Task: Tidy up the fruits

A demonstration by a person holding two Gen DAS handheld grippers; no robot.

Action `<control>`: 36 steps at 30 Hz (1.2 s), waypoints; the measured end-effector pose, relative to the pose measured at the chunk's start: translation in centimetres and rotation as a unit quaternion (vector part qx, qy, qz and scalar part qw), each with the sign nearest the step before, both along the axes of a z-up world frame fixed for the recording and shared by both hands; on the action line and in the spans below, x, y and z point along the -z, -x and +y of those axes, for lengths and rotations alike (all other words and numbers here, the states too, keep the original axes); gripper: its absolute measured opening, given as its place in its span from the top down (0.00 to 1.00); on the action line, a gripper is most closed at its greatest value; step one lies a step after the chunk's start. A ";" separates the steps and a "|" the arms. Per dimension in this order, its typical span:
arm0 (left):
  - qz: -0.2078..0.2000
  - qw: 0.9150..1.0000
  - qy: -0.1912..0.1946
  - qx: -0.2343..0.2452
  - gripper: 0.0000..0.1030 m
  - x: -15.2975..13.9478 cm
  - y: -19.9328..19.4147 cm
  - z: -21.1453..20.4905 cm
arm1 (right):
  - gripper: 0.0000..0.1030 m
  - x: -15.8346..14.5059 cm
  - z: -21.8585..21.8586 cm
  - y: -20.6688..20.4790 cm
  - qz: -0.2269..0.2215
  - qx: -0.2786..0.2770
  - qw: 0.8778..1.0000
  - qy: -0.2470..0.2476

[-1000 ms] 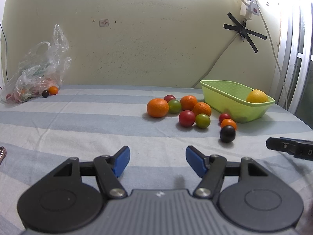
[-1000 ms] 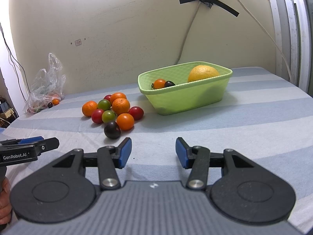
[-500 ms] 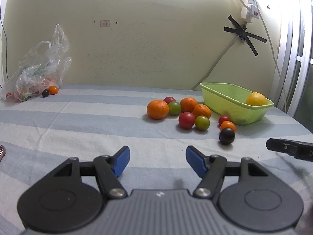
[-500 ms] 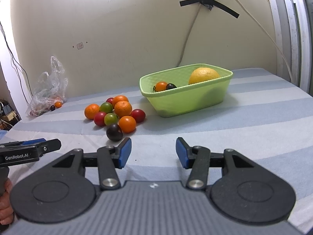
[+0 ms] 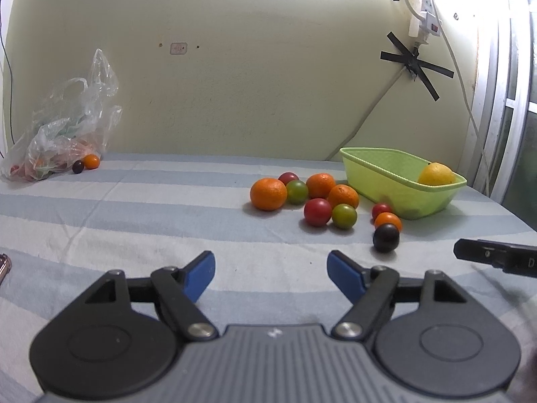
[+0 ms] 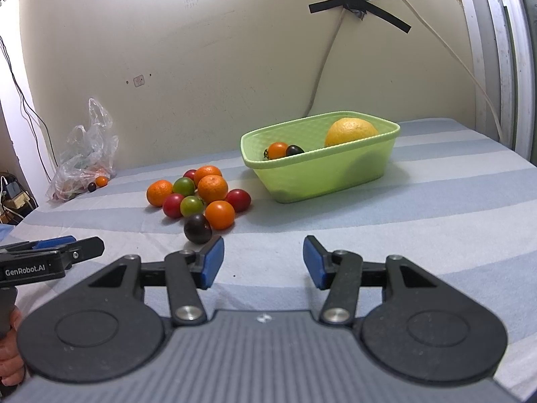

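Observation:
A cluster of loose fruit lies on the striped cloth: oranges (image 5: pixel 268 193), red tomatoes (image 5: pixel 317 212), green tomatoes (image 5: pixel 344 216) and a dark plum (image 5: pixel 386 237) nearest me. The same plum (image 6: pixel 197 228) sits just ahead of my right gripper's left finger. A green basket (image 6: pixel 335 174) holds a big yellow fruit (image 6: pixel 350 131), a small orange tomato (image 6: pixel 278 150) and a dark fruit (image 6: pixel 294 150). My left gripper (image 5: pixel 271 268) hovers short of the cluster, jaws opening, nothing between them. My right gripper (image 6: pixel 263 260) is open, jaws widening slightly, with nothing in it.
A clear plastic bag (image 5: pixel 63 134) with more fruit stands at the far left by the wall, a small orange (image 5: pixel 91 161) and a dark fruit (image 5: pixel 78 166) beside it. A cable (image 6: pixel 322 67) runs down the wall behind the basket. A window frame (image 5: pixel 503 100) bounds the right side.
The left gripper's blue fingers have spread wider apart. The right gripper's fingers have parted a little. Neither hand has shifted and the fruit lies as before.

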State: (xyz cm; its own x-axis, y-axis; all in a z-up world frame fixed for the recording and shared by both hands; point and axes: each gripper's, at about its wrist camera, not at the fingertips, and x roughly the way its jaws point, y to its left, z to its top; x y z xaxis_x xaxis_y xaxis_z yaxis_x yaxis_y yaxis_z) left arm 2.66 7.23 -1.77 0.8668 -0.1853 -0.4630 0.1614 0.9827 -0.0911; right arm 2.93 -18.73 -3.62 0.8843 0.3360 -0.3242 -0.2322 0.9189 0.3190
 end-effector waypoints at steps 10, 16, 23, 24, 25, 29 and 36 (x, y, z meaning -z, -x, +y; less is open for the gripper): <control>0.003 1.000 0.007 0.000 0.26 0.0 0.0 0.2 | 0.47 0.1 0.0 0.0 0.000 0.000 1.000 0.000; 0.013 1.000 0.016 -0.006 0.26 0.1 -0.3 0.5 | 0.46 0.0 0.0 0.0 -0.001 -0.007 1.000 -0.002; 0.022 1.000 0.014 -0.006 0.26 0.2 -0.5 0.3 | 0.46 -0.1 0.0 -0.1 -0.005 -0.020 1.000 -0.005; 0.024 1.000 0.015 -0.005 0.26 0.3 -0.6 0.3 | 0.46 -0.1 0.0 0.0 -0.007 -0.021 1.000 -0.006; 0.028 0.999 0.016 -0.004 0.26 0.3 -0.7 0.3 | 0.46 -0.1 -0.1 0.0 -0.008 -0.023 1.000 -0.007; 0.051 0.998 0.039 0.008 0.25 0.6 -1.3 0.8 | 0.46 -0.1 -0.1 0.0 -0.009 -0.032 0.999 -0.007; 0.083 0.991 0.106 0.013 0.22 -0.2 -3.7 3.2 | 0.46 -0.1 0.2 0.0 -0.012 -0.062 0.998 0.000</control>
State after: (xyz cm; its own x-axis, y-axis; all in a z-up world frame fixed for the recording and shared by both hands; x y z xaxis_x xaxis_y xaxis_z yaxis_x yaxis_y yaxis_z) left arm 6.35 10.41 -1.62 0.7762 -0.3143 -0.5466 0.1518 0.9346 -0.3218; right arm 2.94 -18.56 -3.56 0.8434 0.4433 -0.3036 -0.3513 0.8825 0.3128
